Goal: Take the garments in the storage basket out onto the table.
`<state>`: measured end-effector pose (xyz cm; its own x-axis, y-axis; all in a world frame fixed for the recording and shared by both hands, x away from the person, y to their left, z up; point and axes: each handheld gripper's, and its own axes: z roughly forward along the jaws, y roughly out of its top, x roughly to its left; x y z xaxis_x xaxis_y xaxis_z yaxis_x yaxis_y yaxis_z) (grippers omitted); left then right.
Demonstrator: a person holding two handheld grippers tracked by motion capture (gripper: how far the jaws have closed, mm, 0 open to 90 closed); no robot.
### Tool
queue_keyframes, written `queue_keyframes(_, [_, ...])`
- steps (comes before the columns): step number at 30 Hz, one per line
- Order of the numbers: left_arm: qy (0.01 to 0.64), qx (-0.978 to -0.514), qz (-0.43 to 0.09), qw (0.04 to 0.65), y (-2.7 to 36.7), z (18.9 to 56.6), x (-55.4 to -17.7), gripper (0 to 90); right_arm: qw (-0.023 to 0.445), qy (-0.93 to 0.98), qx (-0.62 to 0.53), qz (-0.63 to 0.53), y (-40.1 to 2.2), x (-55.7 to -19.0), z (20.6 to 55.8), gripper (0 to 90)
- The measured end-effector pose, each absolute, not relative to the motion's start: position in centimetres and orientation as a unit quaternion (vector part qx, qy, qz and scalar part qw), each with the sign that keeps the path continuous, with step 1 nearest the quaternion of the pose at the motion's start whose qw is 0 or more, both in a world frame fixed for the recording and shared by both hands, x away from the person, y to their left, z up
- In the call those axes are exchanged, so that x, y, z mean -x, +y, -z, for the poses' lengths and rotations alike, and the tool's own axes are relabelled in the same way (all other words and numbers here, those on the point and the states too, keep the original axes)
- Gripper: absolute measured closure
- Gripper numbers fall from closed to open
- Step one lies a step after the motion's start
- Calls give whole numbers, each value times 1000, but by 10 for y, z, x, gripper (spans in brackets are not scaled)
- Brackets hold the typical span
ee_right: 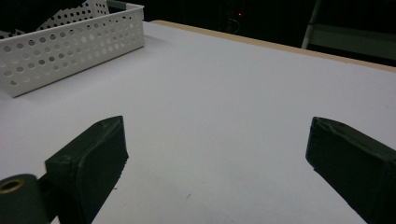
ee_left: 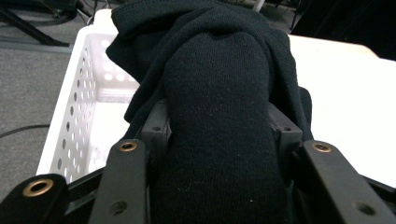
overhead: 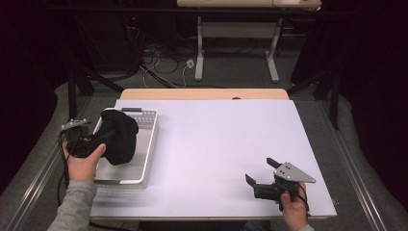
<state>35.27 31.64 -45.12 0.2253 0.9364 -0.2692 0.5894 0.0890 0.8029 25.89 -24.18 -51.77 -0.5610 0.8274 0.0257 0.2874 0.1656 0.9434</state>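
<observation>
White tabletop. Left gripper clamped on black knit garment, bunched lengthwise along its jaws, pointing ahead over white perforated basket. Right gripper stood wide, nothing between jaws.

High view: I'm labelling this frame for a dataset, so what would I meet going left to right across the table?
Left gripper shut on the black cloth → white perforated basket → bare white table top → right gripper, fingers apart.
</observation>
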Motion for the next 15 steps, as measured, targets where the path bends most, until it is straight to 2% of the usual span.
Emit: queue_keyframes(15, [570,-638,-216,469,310,435,-338,540,261,717,-388,-516,-242,-259,518,51])
